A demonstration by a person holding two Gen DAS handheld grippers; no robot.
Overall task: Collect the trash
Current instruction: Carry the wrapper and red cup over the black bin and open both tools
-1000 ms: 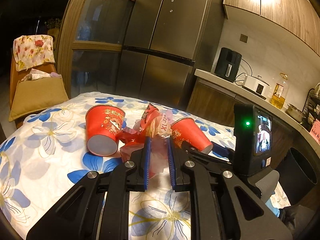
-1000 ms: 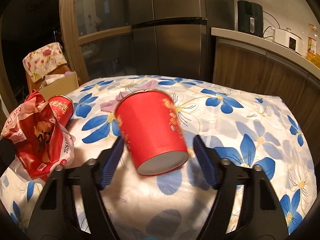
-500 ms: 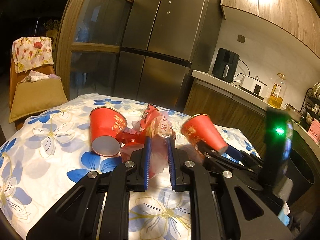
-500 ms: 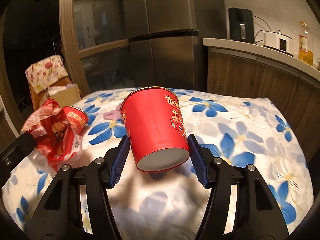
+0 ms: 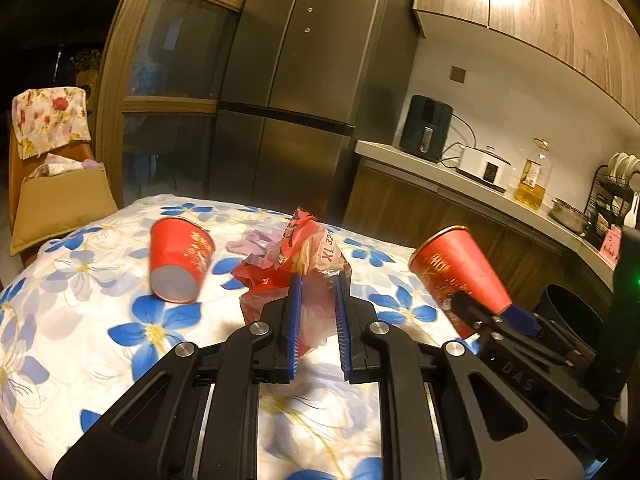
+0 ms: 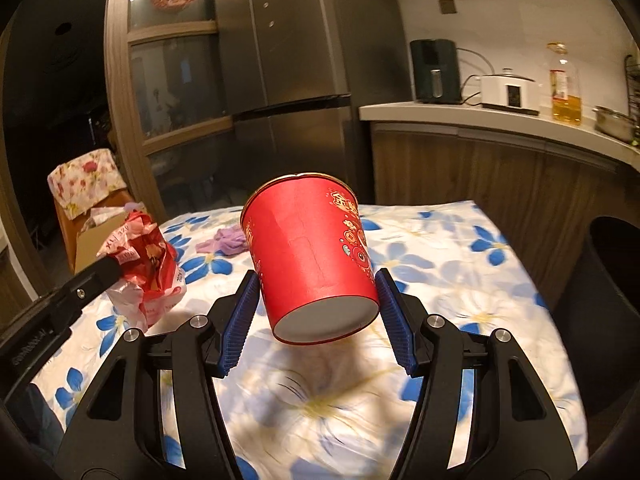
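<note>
My left gripper (image 5: 316, 284) is shut on a crumpled red and clear plastic wrapper (image 5: 298, 258) and holds it above the flowered table; the wrapper also shows in the right wrist view (image 6: 146, 268). My right gripper (image 6: 316, 284) is shut on a red paper cup (image 6: 310, 256) and holds it in the air, base toward the camera; this cup also shows in the left wrist view (image 5: 456, 270). A second red paper cup (image 5: 178, 258) lies on its side on the tablecloth (image 5: 100, 292), left of the wrapper.
A purple crumpled scrap (image 6: 226, 242) lies at the table's far side. A dark round bin (image 6: 608, 292) stands right of the table, below the kitchen counter (image 6: 480, 116). A cardboard box (image 5: 60, 200) sits on a chair at left. The fridge (image 5: 296, 92) stands behind.
Both grippers have risen. My right gripper closed on the red cup and lifted it off the table, moving right. The wrapper rose with my left gripper.
</note>
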